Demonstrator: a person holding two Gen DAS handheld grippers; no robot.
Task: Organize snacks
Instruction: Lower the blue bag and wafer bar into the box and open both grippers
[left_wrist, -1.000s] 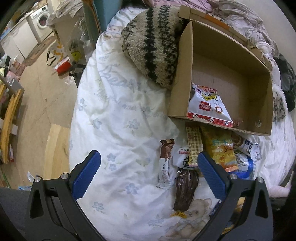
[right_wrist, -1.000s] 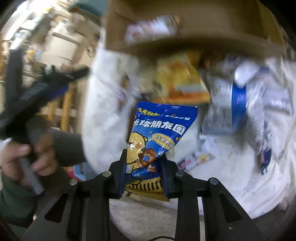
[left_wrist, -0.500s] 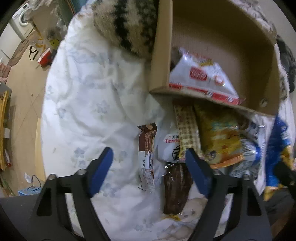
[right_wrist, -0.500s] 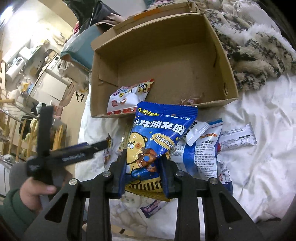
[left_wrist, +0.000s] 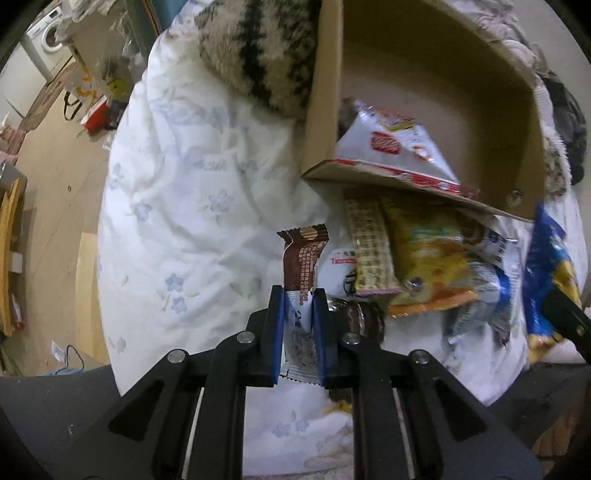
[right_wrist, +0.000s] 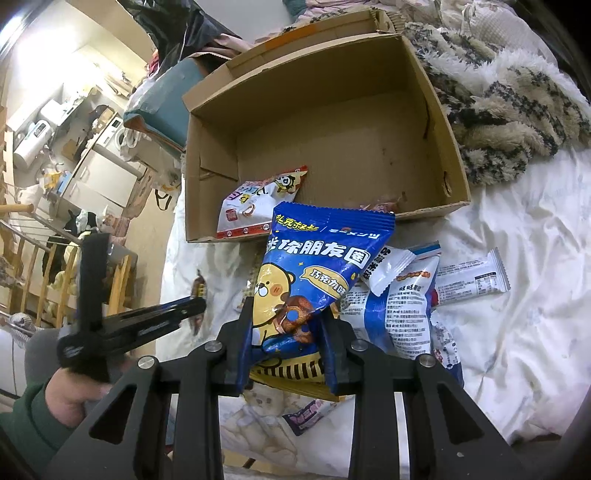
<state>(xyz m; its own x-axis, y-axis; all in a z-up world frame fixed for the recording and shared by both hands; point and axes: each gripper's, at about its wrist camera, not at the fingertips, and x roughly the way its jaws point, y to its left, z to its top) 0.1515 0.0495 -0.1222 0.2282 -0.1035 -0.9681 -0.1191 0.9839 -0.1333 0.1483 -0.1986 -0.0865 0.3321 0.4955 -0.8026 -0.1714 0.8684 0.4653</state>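
On the bed (left_wrist: 192, 192), near the open box's (right_wrist: 325, 122) front edge, my left tongs (left_wrist: 298, 325) have just closed on the brown wrapper (left_wrist: 303, 258), my right tongs (right_wrist: 286, 343) clamp the blue bag (right_wrist: 314, 266).

Right tool (right_wrist: 286, 332) clamped on blue snack bag (right_wrist: 314, 269), held above the bed (right_wrist: 517, 332). Cardboard box (right_wrist: 436, 110) behind holds one white-red packet (right_wrist: 258, 203). More packets (right_wrist: 406, 295) lie on the bed right of the bag. Left tool (right_wrist: 192, 306) at left edge, hand (right_wrist: 70, 398) in green sleeve.

Both wrist views steeply down, sharing cardboard box (left_wrist: 424, 92).
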